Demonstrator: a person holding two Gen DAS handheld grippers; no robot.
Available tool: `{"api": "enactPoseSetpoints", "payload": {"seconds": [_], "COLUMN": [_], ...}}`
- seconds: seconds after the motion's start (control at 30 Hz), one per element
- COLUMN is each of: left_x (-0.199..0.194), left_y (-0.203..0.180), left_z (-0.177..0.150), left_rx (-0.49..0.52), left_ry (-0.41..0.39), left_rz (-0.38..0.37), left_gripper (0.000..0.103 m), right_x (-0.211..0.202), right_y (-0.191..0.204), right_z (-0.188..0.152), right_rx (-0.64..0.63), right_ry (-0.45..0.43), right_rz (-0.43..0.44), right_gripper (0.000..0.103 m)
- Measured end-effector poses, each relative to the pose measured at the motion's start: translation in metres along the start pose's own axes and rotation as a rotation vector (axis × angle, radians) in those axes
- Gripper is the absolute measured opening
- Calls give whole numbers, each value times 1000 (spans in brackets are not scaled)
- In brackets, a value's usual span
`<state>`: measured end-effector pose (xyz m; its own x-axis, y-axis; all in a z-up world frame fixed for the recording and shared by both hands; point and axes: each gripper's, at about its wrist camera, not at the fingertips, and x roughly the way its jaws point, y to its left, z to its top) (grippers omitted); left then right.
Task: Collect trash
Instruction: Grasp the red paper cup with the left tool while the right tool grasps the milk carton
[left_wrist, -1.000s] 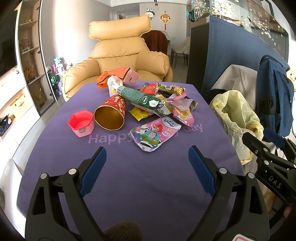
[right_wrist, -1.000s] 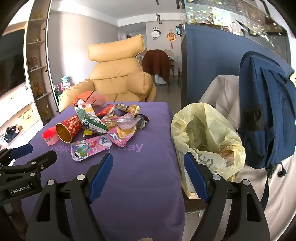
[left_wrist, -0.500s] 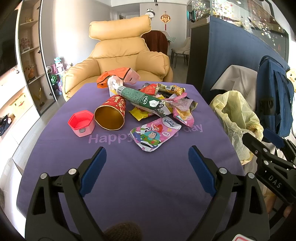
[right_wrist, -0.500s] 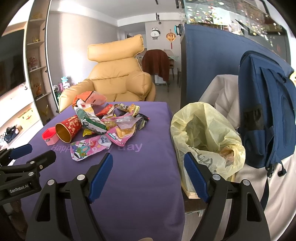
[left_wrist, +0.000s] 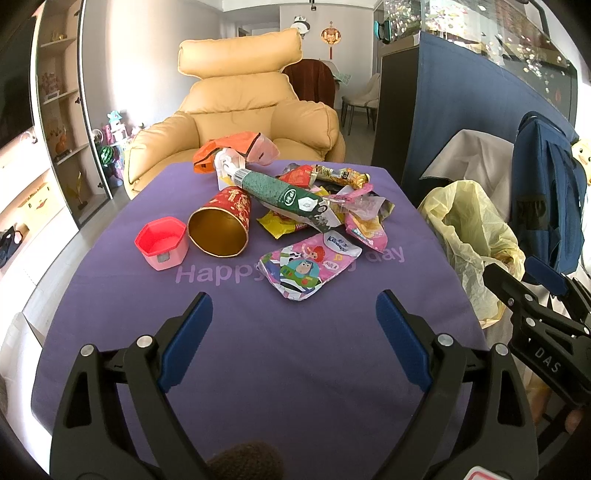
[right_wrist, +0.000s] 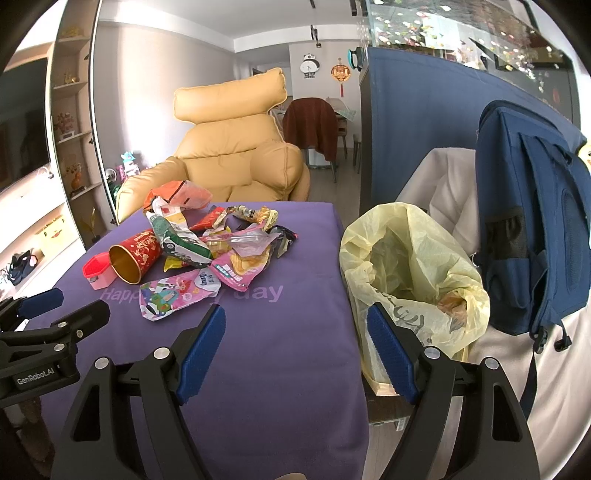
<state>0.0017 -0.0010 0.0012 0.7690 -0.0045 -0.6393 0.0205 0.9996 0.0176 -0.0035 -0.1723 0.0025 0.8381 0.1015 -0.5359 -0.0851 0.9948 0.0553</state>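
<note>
A heap of trash lies on the purple tablecloth (left_wrist: 258, 362): a red and gold paper cup (left_wrist: 221, 227) on its side, a pink hexagonal cup (left_wrist: 161, 243), a green tube-shaped wrapper (left_wrist: 284, 195), a cartoon foil pouch (left_wrist: 308, 266) and several crumpled wrappers (left_wrist: 364, 225). My left gripper (left_wrist: 293, 314) hovers open over the near cloth, short of the pouch. My right gripper (right_wrist: 295, 325) is open at the table's right edge, beside the yellow trash bag (right_wrist: 413, 273). The same heap (right_wrist: 207, 254) shows in the right wrist view.
A tan armchair (left_wrist: 240, 122) stands behind the table. A blue backpack (right_wrist: 532, 236) leans on a white-draped seat right of the bag. A dark blue partition (right_wrist: 417, 129) rises behind it. Shelves (left_wrist: 55, 122) line the left wall.
</note>
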Motion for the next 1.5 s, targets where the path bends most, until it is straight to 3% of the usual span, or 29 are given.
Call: {"api": "enactPoseSetpoints", "payload": {"seconds": [0.4, 0.53, 0.63, 0.8, 0.97, 1.03, 1.13, 1.27, 1.33, 1.5], "left_x": [35, 55, 63, 81, 110, 122, 135, 142, 145, 129], "left_y": [25, 50, 75, 124, 176, 187, 196, 201, 203, 204], "left_z": [10, 22, 34, 52, 52, 52, 49, 45, 41, 44], "left_rx": [6, -31, -52, -80, -185, -217, -244, -263, -274, -275], "left_ry": [39, 66, 66, 90, 161, 181, 214, 239, 257, 212], "left_rz": [24, -95, -130, -79, -42, -42, -35, -82, -86, -110], "left_gripper": [86, 86, 87, 91, 91, 89, 78, 65, 64, 64], "right_x": [26, 40, 51, 74, 95, 99, 100, 103, 106, 105], "right_y": [1, 11, 20, 38, 58, 66, 74, 78, 80, 83], "right_z": [9, 14, 18, 26, 30, 31, 33, 30, 29, 30], "right_rx": [-14, -33, -59, -114, -153, -164, -181, -198, -203, -230], "right_ry": [36, 65, 85, 128, 162, 171, 180, 201, 220, 219], "right_rz": [3, 27, 60, 103, 138, 155, 177, 186, 189, 177], "right_gripper": [76, 76, 76, 76, 76, 76, 76, 76, 76, 76]}}
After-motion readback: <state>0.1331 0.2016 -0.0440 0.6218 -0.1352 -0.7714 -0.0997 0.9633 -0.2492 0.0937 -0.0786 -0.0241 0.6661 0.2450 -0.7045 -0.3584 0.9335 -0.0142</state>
